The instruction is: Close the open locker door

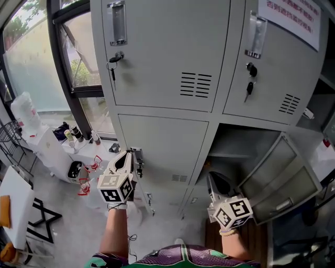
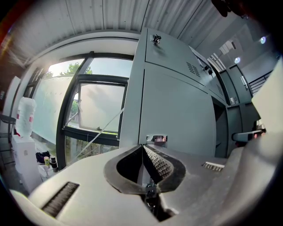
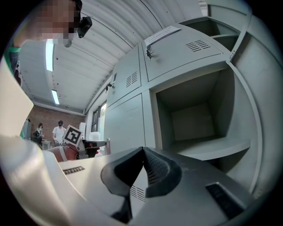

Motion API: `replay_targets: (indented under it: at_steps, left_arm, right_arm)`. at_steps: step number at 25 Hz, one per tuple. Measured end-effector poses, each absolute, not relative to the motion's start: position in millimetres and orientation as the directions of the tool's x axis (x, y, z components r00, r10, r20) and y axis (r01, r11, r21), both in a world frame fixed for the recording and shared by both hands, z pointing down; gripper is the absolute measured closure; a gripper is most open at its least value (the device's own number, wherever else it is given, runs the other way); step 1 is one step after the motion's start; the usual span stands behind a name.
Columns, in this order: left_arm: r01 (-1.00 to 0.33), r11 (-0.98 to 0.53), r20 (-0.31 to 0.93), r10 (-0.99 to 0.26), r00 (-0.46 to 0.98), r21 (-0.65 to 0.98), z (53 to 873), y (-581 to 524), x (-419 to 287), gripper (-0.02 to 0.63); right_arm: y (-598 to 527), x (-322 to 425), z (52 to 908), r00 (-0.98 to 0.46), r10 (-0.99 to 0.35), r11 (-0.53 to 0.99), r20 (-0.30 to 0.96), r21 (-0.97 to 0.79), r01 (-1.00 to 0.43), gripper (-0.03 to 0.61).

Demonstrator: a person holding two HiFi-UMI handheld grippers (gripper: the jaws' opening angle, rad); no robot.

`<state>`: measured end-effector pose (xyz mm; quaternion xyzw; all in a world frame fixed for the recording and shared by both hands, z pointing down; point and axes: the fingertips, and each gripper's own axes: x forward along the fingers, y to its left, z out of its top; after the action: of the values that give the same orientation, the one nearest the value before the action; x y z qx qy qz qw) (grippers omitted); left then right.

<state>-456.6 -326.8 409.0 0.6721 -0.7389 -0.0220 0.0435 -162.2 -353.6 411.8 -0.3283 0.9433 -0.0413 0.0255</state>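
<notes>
1. Both pairs of jaws are clenched tip to tip on nothing, on our left gripper (image 1: 135, 155) and on our right gripper (image 1: 213, 180).
2. At the far left stands a window (image 1: 47, 57). One white jug (image 1: 23, 112) and a few small bottles (image 1: 73, 133) are near it.
3. Our left gripper faces the lower left closed door, and a chrome handle (image 2: 156, 139) shows just past its tips.
4. We count three closed doors (image 1: 167, 47) and one open locker door (image 1: 277, 178). The open one is swung out at the lower right, to the right of our right gripper.
5. Two keys (image 1: 111, 68) hang from the upper locks, one on each door, and one paper notice (image 1: 290, 15) sits on the upper right door.
6. The open compartment (image 3: 199, 119) lies ahead of our right gripper, which stands before its opening, between the lower closed door and the swung-out one.
</notes>
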Motion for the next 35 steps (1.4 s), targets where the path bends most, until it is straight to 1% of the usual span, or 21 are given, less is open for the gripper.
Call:
replay_targets:
  at_steps: [17, 28, 32, 35]
  left_arm:
    - [-0.987, 0.126, 0.030, -0.992, -0.123, 0.103, 408.1, -295.3, -467.8, 0.589]
    - [-0.992, 0.083, 0.016, -0.997, -0.082, 0.093, 415.0, -241.2, -452.8, 0.589]
    - [-0.997, 0.050, 0.013, -0.999, -0.049, 0.067, 420.6, -218.0, -441.2, 0.589]
    - [-0.996, 0.005, 0.008, -1.000, -0.004, 0.093, 426.0, -203.8, -430.5, 0.589]
  right_arm:
    - [-332.7, -158.2, 410.9, -0.775, -0.631, 0.773, -0.029, -0.104, -0.626, 0.574]
    - [-282.2, -144.2, 410.6, -0.741, -0.671, 0.740, -0.005, -0.070, -0.669, 0.574]
    - [-264.5, -131.2, 410.5, -0.711, -0.703, 0.709, 0.004, -0.060, -0.702, 0.574]
    - [-251.4, -118.1, 411.3, -0.683, -0.731, 0.681, 0.007, -0.058, -0.730, 0.574]
